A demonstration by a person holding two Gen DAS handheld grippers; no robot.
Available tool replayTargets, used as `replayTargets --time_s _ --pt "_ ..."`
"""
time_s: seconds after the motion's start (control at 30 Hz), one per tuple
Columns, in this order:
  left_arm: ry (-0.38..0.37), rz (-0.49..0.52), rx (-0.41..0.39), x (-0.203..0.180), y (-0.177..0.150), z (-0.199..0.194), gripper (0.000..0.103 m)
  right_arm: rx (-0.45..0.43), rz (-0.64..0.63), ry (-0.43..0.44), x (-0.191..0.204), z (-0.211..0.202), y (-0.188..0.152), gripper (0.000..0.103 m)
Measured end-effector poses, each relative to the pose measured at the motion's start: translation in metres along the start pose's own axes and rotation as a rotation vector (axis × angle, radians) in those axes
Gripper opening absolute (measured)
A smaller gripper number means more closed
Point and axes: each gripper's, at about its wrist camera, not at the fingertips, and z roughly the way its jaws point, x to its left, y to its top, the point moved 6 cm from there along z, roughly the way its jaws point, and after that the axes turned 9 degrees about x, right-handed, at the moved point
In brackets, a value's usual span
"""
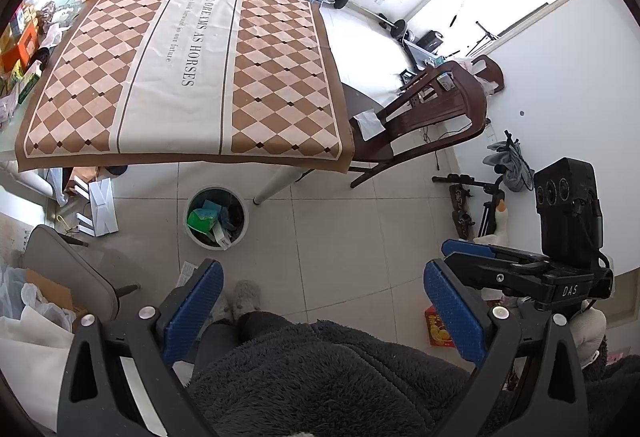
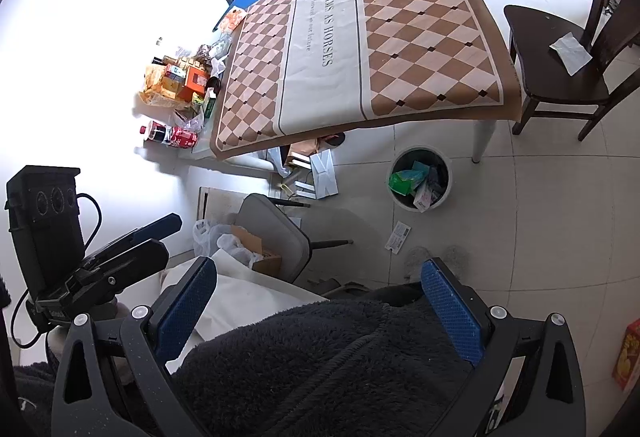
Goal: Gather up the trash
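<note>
Ahead of my left gripper (image 1: 324, 309) and a little to its left, the trash bin (image 1: 216, 215) stands upright on the tiled floor, its round mouth facing up, with a green packet (image 1: 202, 219) and other scraps inside. I have the left gripper spread wide with nothing between its blue pads (image 1: 196, 313). My right gripper (image 2: 320, 307) is just as wide open and also empty; from it the bin (image 2: 420, 177) sits ahead, slightly to the right.

Between the bin and my right gripper a paper slip (image 2: 397, 236) lies flat on the floor, its long axis running roughly away from me towards the bin. In the left view its corner (image 1: 188, 273) peeks out just beside the left finger.

Beyond the bin stands the table (image 1: 180, 77) under a checked cloth, one white leg (image 1: 276, 181) planted just to the right of the bin. A dark wooden chair (image 2: 560, 69) with a white tissue (image 2: 570, 51) on its seat stands further right. A grey chair (image 2: 276, 233) stands to the left of the slip, with a cardboard box (image 2: 256, 249) beside it. My dark fleece-covered lap (image 2: 320, 365) fills the space beneath both grippers.
</note>
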Motion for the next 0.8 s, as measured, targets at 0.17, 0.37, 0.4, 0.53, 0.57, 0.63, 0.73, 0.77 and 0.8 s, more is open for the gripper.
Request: replayTargets --time_s 0.17,0.37,0.4,0.53,0.57,0.63,0.73,0.77,0.8 --pt "-0.033 -0.011 0.006 -0.0002 -0.0002 -0.0002 0.102 -0.003 0.002 0.001 0.0003 -0.0005 -0.0007 0.103" --pt "-0.033 -0.012 0.003 0.0001 0.0013 0.0000 0.102 -0.002 0.002 0.003 0.0004 -0.0009 -0.0011 0.103" --pt "-0.035 -0.012 0.003 -0.0001 0.0012 -0.0002 0.102 -0.002 0.001 0.003 0.0002 -0.0009 -0.0008 0.103" --pt "-0.035 -0.008 0.005 0.0009 0.0002 -0.0008 0.102 0.000 0.000 0.003 -0.0004 -0.0012 -0.0006 0.103" --pt "-0.033 -0.009 0.004 0.0011 0.0002 -0.0010 0.102 0.001 -0.002 0.003 -0.0007 -0.0014 -0.0002 0.103" --pt "-0.033 -0.013 0.005 -0.0004 0.0005 -0.0004 0.102 0.000 0.000 0.005 -0.0010 -0.0015 -0.0001 0.103" --pt "-0.033 -0.016 0.008 -0.0014 0.0007 0.0008 0.102 0.002 -0.004 0.005 -0.0016 -0.0015 0.0003 0.103" --pt "-0.034 -0.018 0.013 -0.0024 0.0009 0.0020 0.102 0.004 -0.003 0.006 -0.0020 -0.0014 -0.0007 0.103" --pt "-0.034 -0.020 0.013 -0.0022 -0.0009 0.0030 0.102 0.006 -0.003 0.007 -0.0033 -0.0013 -0.0030 0.103"
